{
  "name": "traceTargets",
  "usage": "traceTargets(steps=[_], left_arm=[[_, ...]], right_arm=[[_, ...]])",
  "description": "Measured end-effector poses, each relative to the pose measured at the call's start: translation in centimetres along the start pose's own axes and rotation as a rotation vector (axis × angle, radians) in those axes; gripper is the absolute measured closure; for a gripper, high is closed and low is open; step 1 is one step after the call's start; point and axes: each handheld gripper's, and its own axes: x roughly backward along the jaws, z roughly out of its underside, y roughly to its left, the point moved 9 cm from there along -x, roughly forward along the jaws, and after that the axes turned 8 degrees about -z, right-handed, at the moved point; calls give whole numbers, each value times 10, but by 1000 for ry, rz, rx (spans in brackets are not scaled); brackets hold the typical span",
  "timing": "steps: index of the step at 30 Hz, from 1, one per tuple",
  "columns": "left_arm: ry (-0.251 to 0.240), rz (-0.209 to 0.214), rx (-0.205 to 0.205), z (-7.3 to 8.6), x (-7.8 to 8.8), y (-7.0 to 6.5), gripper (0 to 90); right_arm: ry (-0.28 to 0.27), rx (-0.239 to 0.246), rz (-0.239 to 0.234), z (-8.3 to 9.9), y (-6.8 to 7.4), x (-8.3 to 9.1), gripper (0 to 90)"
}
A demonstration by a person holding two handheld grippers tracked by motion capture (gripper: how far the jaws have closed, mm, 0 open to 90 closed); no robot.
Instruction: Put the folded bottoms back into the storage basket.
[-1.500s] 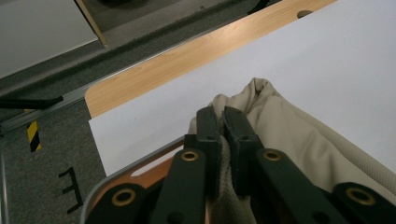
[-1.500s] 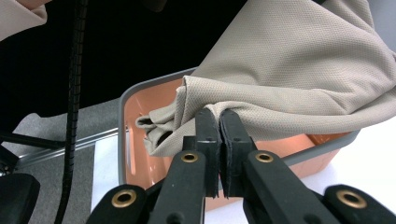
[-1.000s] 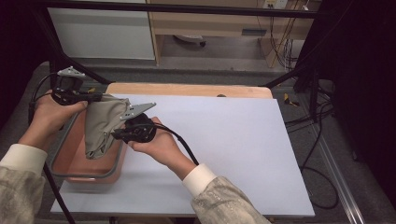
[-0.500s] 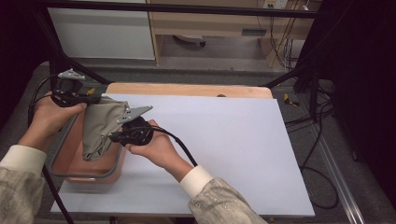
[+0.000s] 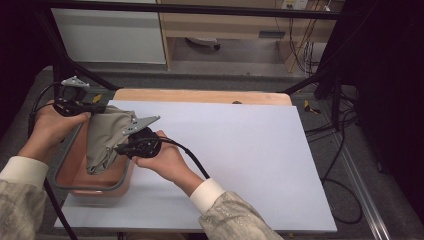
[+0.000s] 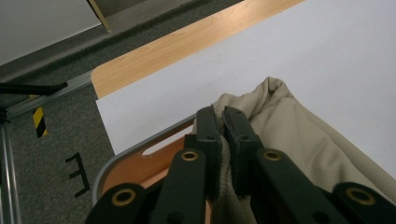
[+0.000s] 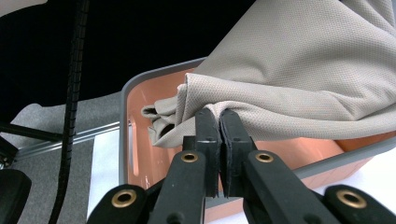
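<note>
Together we are pinching the cloth (image 5: 107, 135) with both grippers: the left gripper (image 6: 223, 122) is clamping one edge, the right gripper (image 7: 219, 122) another fold, jaws closed tight on fabric. We are holding it over the orange bin (image 5: 75, 165) at the table's (image 5: 240, 150) left edge, its lower end hanging inside.

- The left gripper (image 6: 223, 122) and right gripper (image 7: 219, 122) each have two black jaws with ridged inner pads.
- Brass-coloured rivets sit in the black link bars behind the jaws.
- A grey three-cornered plate tops each gripper's body.
- A black cable (image 5: 192, 159) trails back from the right gripper.
- The sleeves (image 5: 239, 220) are pale patterned fabric with white cuffs.
</note>
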Motion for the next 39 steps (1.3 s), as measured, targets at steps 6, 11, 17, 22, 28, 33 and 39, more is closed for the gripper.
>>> traceTargets(steps=[6,11,17,22,28,33,39], left_arm=[[7,1,6,4,-2,2,855],[10,3,7,6,-4,3,856],[20,2,8,11,-7,3,855],[24,6,9,14,-10,3,855],[24,6,11,15,-10,3,855],[30,6,12,18,-11,4,855],[49,1,10,25,-16,7,855]], right_arm=[[1,-4,0,2,-1,-4,882],[4,-5,-3,4,-1,-7,882],[16,2,2,7,-1,-11,882],[25,4,-3,10,1,-15,882],[29,2,-5,12,0,-18,882],[38,-2,0,17,-2,-20,882],[54,-10,-7,23,-4,-25,882]])
